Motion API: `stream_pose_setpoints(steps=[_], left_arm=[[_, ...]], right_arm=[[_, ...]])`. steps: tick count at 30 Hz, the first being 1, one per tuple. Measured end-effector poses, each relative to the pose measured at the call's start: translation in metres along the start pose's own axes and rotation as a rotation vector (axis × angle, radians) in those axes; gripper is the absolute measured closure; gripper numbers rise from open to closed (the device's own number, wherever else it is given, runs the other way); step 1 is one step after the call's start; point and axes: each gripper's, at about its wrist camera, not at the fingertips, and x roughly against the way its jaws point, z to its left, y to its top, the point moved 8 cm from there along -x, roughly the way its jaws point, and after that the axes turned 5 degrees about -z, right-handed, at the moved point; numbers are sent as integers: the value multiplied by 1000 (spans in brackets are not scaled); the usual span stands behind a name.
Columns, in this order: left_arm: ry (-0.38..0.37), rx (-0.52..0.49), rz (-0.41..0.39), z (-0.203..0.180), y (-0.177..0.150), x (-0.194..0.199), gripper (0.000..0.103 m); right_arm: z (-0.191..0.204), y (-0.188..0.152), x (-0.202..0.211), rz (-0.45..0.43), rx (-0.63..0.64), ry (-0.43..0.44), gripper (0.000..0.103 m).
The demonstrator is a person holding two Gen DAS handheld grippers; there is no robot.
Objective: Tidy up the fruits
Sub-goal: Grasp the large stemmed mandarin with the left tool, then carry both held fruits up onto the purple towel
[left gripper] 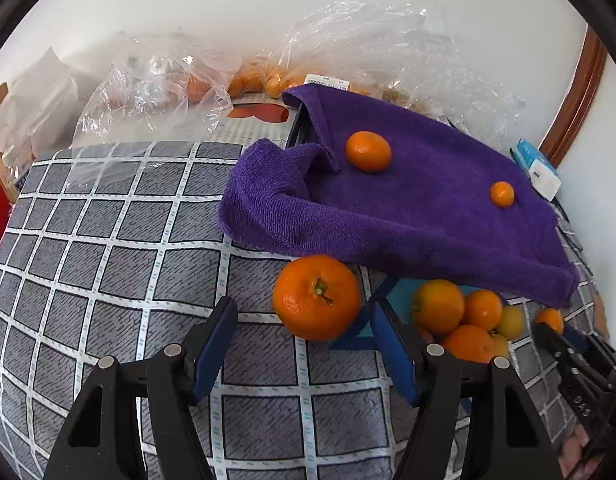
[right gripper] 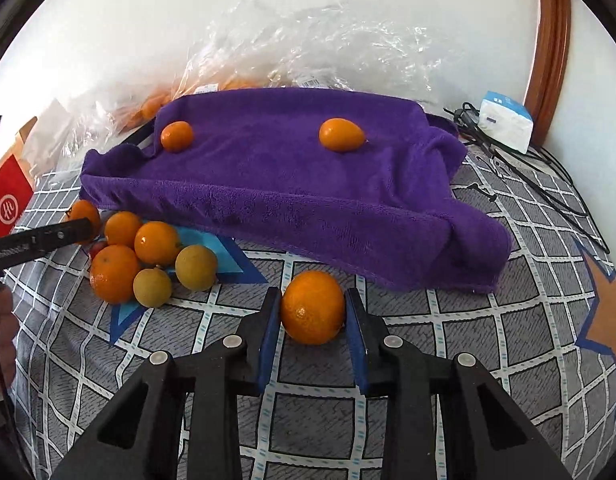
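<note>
A purple towel [left gripper: 408, 208] [right gripper: 291, 176] covers a raised box on the checked bedspread, with two small oranges on top [left gripper: 368, 151] [left gripper: 502, 194] [right gripper: 176, 136] [right gripper: 342, 134]. A pile of several oranges and yellowish fruits lies by its front edge [left gripper: 464, 320] [right gripper: 147, 260]. My left gripper [left gripper: 301, 320] is open, with a large stemmed orange [left gripper: 316, 298] just ahead between the fingertips. My right gripper [right gripper: 312, 312] is shut on an orange [right gripper: 312, 307], which rests on the bedspread. The left gripper's tip also shows in the right wrist view [right gripper: 73, 230].
Clear plastic bags with more oranges [left gripper: 243, 80] [right gripper: 308, 48] lie behind the towel against the white wall. A white and blue box [right gripper: 506, 120] [left gripper: 538, 168] and black cables [right gripper: 520, 168] sit at right. A red package [right gripper: 7, 200] is at left.
</note>
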Motion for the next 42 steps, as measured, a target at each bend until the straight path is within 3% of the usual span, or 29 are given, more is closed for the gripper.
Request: stream_pose_setpoints(steps=[10, 12, 14, 33, 42], left_arm=[[12, -9, -57, 0, 1, 0, 38], [7, -7, -60, 0, -1, 3, 55], [-6, 3, -64, 0, -2, 4, 63], [-9, 63, -145, 6, 9, 24, 64], [-25, 96, -165, 8, 15, 33, 64]], right_arm=[[-2, -2, -4, 13, -37, 36, 72], [-1, -2, -4, 12, -30, 28, 72], [0, -2, -5, 12, -23, 21, 72], [-8, 2, 7, -47, -81, 41, 72], [-9, 2, 17, -68, -66, -8, 72]])
